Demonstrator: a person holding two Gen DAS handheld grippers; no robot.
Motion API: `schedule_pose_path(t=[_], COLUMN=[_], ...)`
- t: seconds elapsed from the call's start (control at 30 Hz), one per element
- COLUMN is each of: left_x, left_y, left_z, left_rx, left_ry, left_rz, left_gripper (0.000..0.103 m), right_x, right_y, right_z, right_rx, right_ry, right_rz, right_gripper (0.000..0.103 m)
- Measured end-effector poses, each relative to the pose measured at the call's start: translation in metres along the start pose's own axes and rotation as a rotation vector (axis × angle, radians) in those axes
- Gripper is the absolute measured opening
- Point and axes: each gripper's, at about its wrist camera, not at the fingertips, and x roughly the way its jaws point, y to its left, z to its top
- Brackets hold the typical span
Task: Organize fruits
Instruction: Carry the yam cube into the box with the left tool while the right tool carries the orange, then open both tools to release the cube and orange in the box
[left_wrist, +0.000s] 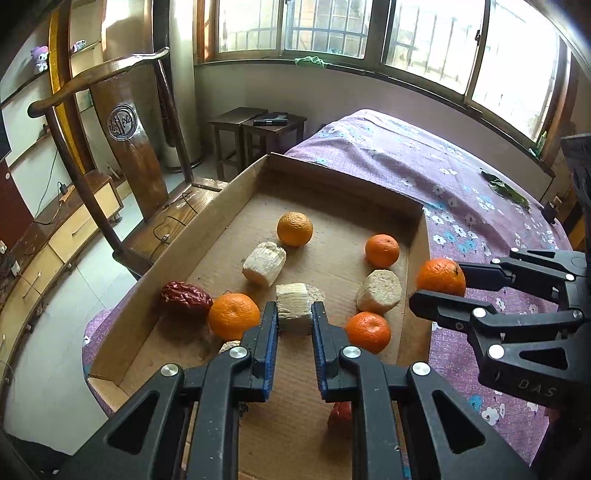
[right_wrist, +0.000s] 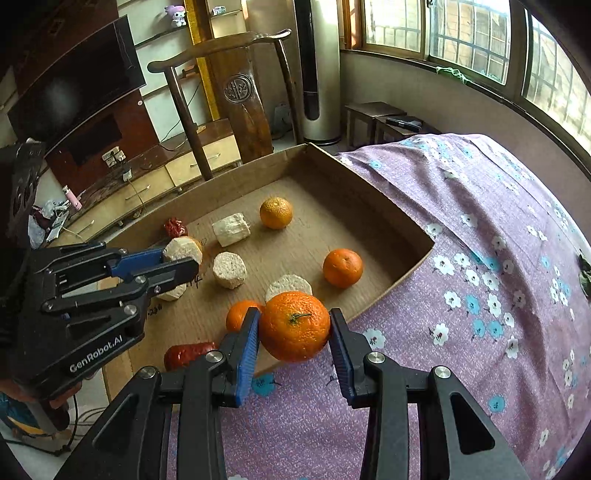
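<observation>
My left gripper (left_wrist: 294, 314) is clenched on a pale chunk (left_wrist: 293, 308), held above the cardboard tray (left_wrist: 207, 206). My right gripper (right_wrist: 293, 326) grasps an orange (right_wrist: 294, 325) over the tray's edge at 3 o'clock, above the purple cloth (right_wrist: 461, 295). Inside the tray lie more oranges, pale chunks and a red date (left_wrist: 184, 298) at 9 o'clock.

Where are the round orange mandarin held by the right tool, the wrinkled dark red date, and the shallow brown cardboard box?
Round orange mandarin (right_wrist: 294, 326): right wrist view, front of its peel.
Wrinkled dark red date (left_wrist: 185, 297): left wrist view, middle of its skin.
Shallow brown cardboard box (left_wrist: 207, 218): left wrist view, left wall.
</observation>
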Motion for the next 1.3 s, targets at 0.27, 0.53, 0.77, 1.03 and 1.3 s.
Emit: schedule_pose_path(t=[0.27,0.53,0.77,1.03,1.3], left_x=[0.01,0.019,0.021,0.02,0.02], left_y=[0.003,0.005,0.007,0.007,0.006], left_z=[0.001,0.002,0.002,0.002,0.003], left_rx=[-0.011,-0.012,-0.021,-0.024,-0.023], left_ry=[0.015,0.033,0.033,0.032,0.032], left_rz=[0.007,0.008,0.011,0.015,0.023], left_gripper=[0.017,0.017,0.017,0.017,0.017], right_x=[0.037,0.065,0.079,0.086,0.092], right_y=[0.003,0.006,0.007,0.005,0.008], right_z=[0.029,0.043,0.047,0.049,0.051], right_rx=[-0.029,-0.063,-0.078,-0.081,-0.071], right_ry=[0.04,0.082,0.109,0.115,0.102], right_rz=[0.035,0.051,0.018,-0.026,-0.026], right_gripper=[0.04,0.04,0.04,0.04,0.041])
